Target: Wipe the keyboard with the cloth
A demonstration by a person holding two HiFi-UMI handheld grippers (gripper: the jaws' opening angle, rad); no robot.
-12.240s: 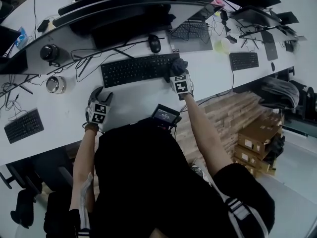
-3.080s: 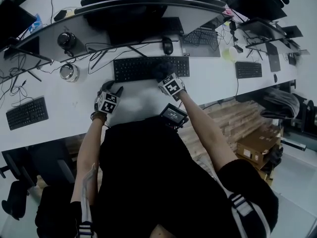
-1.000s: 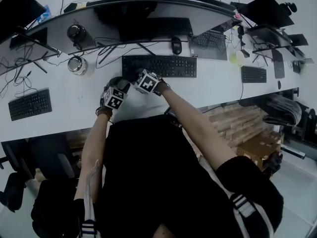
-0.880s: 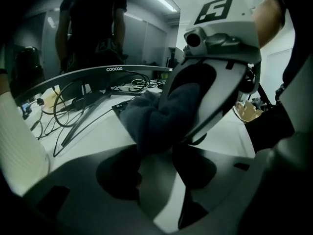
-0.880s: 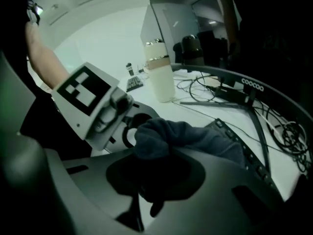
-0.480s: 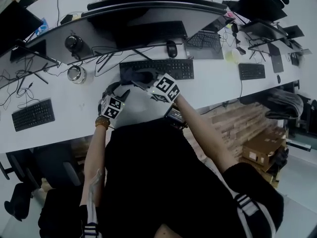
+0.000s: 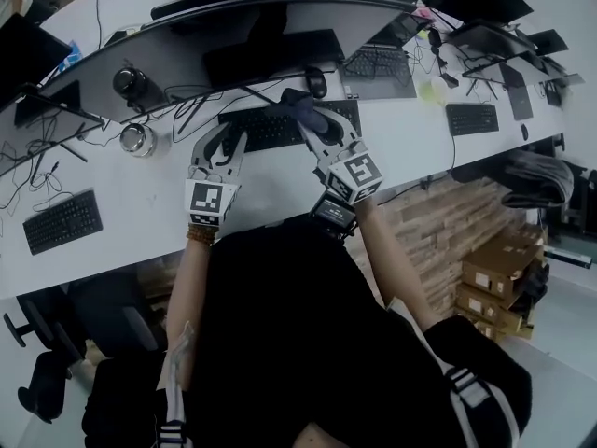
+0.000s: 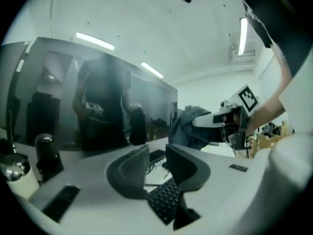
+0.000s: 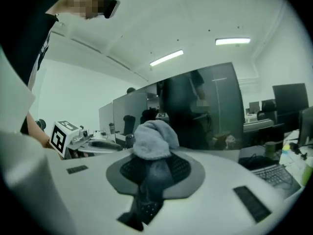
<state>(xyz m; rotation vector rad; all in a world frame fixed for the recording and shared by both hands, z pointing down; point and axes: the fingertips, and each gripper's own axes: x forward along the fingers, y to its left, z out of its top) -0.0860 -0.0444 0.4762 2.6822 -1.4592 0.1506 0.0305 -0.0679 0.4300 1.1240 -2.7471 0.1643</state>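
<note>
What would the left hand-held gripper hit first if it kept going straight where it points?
Probably the wide dark curved monitor; depth is unclear. The left hand-held gripper has empty jaws that have just been closing.

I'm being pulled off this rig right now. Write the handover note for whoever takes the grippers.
Right gripper: shut on the cloth, held in the air above the keyboard, not touching it.
Left gripper: open, its jaws have just been closing, with nothing between them. It is also raised off the desk.
Keyboard: lies flat on the desk, below both grippers.
Done: the cloth is in hand. How much of the keyboard has been wiped cannot be told.
Left: probably lower the cloth and wipe across the keys, then set the cloth down.
</note>
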